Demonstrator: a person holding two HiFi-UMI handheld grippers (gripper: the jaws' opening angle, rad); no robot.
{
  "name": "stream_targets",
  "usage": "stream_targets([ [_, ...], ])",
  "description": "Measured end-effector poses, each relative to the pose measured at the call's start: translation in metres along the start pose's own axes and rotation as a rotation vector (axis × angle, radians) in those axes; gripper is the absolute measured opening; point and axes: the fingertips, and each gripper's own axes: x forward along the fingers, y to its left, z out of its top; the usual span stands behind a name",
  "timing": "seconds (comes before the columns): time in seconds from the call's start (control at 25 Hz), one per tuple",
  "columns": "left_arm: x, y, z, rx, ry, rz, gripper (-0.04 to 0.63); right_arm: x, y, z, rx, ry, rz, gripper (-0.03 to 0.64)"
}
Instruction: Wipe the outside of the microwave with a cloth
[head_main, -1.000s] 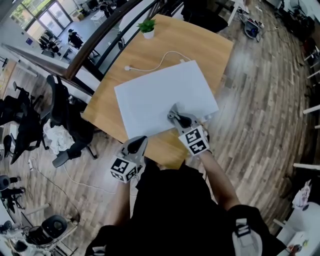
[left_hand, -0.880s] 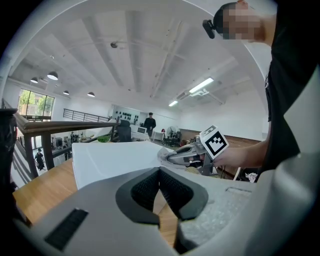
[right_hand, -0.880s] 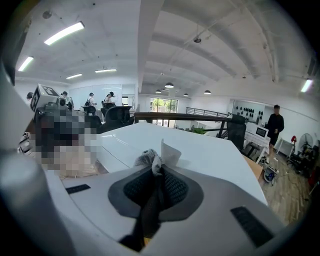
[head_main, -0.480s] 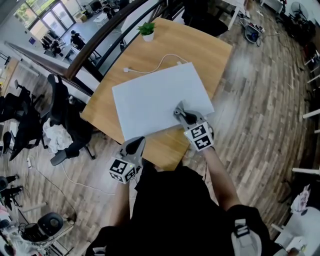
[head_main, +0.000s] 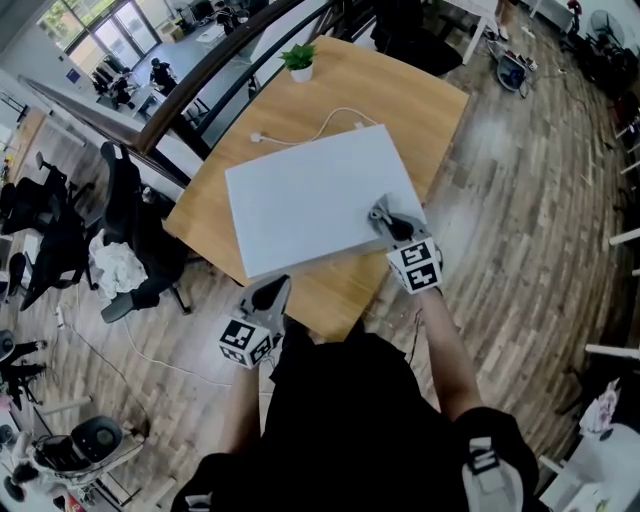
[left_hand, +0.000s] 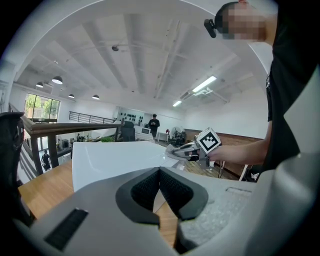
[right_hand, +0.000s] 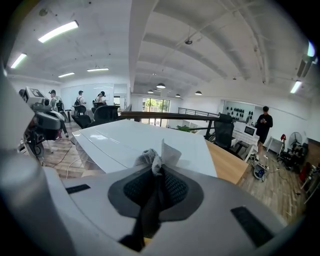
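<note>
Nothing legible here, no words or numbers

The only printed marks are the black-and-white square markers (head_main: 248, 340) on the cubes of the left gripper (head_main: 276, 287) and the right gripper (head_main: 380, 212) — coded patterns, not letters.

Most of my small grey cloth (right_hand: 146, 157) is buried between my right gripper's (right_hand: 158, 171) pads; from overhead that gripper hides it entirely.

A wooden table (head_main: 405, 92) bears the white microwave (head_main: 310, 195), a potted plant (head_main: 299, 58) and a white cable (head_main: 258, 137).
</note>
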Motion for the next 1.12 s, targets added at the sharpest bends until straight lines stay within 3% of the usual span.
stream_targets([
  [0.44,0.006,-0.014,-0.002,-0.003,0.000,0.022,0.000,-0.013,-0.043,-0.013,0.016,-0.005,-0.039,0.026],
  [1.12,0.010,-0.031,-0.007,-0.005,0.007,0.048,0.000,-0.025,-0.072,-0.027,0.006,-0.008,-0.060,0.026],
])
